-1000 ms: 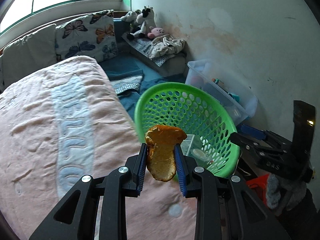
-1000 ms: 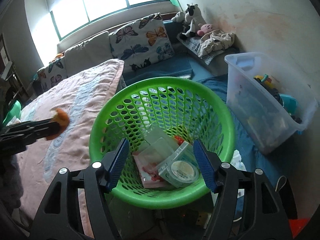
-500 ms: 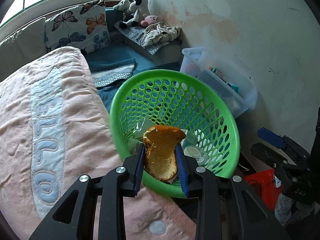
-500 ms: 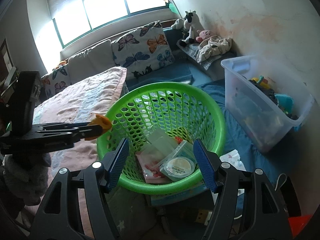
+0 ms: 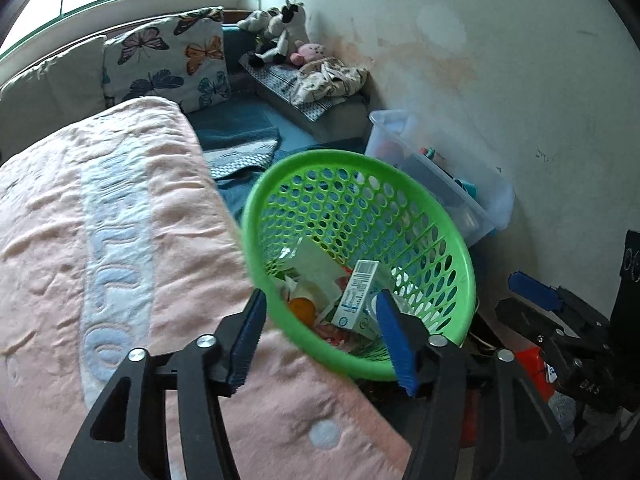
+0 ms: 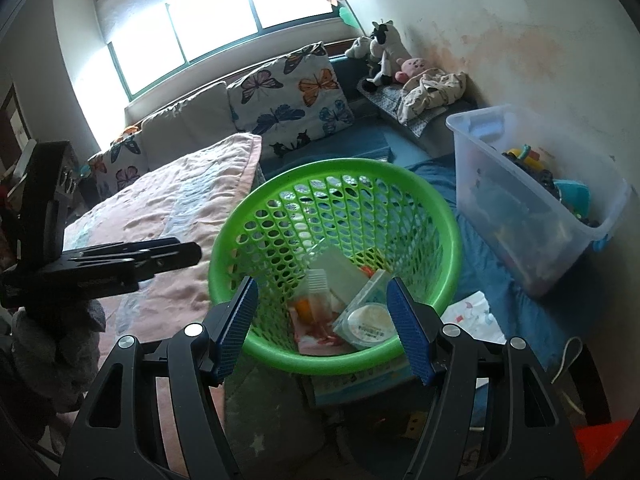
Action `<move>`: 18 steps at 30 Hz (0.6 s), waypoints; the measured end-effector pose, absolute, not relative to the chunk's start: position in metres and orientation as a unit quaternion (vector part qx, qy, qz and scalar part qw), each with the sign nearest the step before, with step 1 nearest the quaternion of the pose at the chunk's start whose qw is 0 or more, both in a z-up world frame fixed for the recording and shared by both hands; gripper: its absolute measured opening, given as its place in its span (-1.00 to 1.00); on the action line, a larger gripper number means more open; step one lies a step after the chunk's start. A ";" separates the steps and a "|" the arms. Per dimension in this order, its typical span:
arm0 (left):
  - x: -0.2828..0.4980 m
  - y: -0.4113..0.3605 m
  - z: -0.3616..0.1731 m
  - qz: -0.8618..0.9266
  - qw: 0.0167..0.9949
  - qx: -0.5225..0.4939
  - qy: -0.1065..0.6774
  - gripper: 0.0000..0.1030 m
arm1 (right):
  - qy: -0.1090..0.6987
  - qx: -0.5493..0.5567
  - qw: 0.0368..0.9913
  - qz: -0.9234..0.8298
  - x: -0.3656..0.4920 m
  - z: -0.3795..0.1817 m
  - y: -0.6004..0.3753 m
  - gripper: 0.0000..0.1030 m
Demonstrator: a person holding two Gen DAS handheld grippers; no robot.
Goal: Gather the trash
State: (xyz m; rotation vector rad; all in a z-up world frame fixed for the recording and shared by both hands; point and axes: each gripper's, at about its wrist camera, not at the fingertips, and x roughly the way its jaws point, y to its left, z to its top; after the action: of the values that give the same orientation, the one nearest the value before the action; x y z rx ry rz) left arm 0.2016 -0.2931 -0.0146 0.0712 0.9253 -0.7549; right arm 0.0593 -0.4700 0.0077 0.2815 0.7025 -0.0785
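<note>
The left claw (image 5: 320, 336) has just been opening and now gapes empty above the green basket (image 5: 460, 256), where the orange scrap (image 5: 302, 309) lies among wrappers. It should lift clear without knocking the rim. The right claw (image 6: 324, 324) hangs apart, empty. The carton (image 5: 356, 296) bears a barcode; its print is unreadable.

A glossy green plastic basket (image 5: 460, 256) with a perforated wall stands beside a soft, quilted pink cloth blanket (image 5: 120, 216). Inside lies a smooth printed cardboard carton (image 5: 356, 296). Nearby, a cloudy translucent plastic storage bin (image 6: 500, 184) sits against a matt, stained plaster wall (image 5: 500, 60).
</note>
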 end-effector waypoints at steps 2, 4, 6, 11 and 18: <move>0.198 -0.282 -0.012 -0.348 0.832 0.032 0.431 0.11 | 0.342 0.137 0.929 -0.037 0.058 0.009 -0.465 0.31; 0.194 -0.271 -0.009 -0.341 0.837 0.031 0.428 0.15 | 0.342 0.139 0.929 -0.033 0.056 0.010 -0.458 0.34; 0.189 -0.257 -0.005 -0.329 0.845 0.031 0.421 0.24 | 0.342 0.138 0.929 -0.030 0.054 0.010 -0.450 0.36; 0.178 -0.226 -0.001 -0.308 0.858 0.024 0.411 0.35 | 0.341 0.142 0.929 -0.020 0.051 0.010 -0.431 0.42; 0.162 -0.178 0.005 -0.280 0.874 0.000 0.398 0.52 | 0.347 0.129 0.929 -0.013 0.050 0.011 -0.401 0.48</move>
State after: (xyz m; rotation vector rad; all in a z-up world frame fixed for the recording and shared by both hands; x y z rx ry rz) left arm 0.1619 -0.1777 0.0051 0.0004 0.8316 -0.5851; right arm 0.0501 -0.4006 0.0111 0.2653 0.7100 -0.0265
